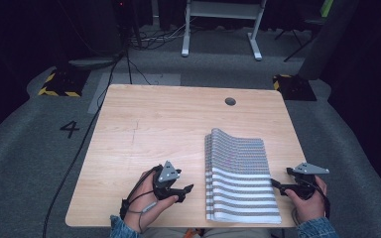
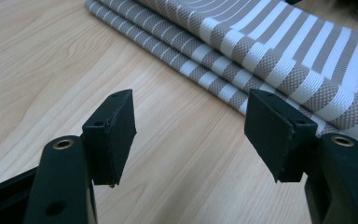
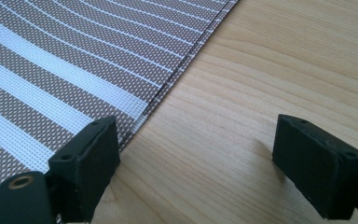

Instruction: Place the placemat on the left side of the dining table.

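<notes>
The table (image 1: 154, 124) is light wood, smooth and a bit shiny, with fine grain lines. The folded mat (image 1: 238, 173) is woven cloth, bumpy, with grey and white stripes. The gripper pads (image 2: 114, 135) look like matt black rubber.

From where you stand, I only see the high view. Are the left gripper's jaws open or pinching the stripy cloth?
Observer: Open. In the left gripper view the left gripper has bare wood between its jaws, and the folded striped cloth lies beyond them.
Operator: Is the cloth just one layer?
Observer: No. Its near edge shows several stacked folds.
Operator: And the other gripper?
Observer: The right gripper is open too. One pad sits at the cloth's edge, the other over the bare table.
</notes>
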{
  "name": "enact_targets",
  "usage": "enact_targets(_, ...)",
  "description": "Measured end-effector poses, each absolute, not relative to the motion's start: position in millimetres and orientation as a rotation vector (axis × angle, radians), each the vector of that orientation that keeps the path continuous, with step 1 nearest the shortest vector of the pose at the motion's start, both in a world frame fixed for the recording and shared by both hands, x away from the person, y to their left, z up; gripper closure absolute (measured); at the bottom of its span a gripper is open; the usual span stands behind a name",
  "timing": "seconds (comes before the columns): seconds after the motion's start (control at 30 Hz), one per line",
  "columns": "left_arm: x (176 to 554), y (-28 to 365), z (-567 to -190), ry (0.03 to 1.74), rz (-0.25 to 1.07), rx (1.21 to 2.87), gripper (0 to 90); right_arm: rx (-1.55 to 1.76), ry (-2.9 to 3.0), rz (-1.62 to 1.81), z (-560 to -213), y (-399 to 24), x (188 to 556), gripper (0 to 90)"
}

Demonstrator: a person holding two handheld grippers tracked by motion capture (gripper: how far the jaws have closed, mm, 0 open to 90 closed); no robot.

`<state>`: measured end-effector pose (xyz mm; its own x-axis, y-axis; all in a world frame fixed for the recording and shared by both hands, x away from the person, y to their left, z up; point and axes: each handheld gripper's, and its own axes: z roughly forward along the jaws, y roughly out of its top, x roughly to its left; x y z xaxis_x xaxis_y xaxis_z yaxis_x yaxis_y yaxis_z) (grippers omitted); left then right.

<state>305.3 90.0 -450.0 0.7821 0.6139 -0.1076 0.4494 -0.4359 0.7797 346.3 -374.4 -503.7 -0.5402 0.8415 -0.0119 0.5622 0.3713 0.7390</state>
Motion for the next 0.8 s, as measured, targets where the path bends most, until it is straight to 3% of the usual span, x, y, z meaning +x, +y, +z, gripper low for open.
enact_targets(0.8,321,29,-444,0.649,0.167,2.123,33.1,1.222,2.249,0.985,-504,-374,346,14.7)
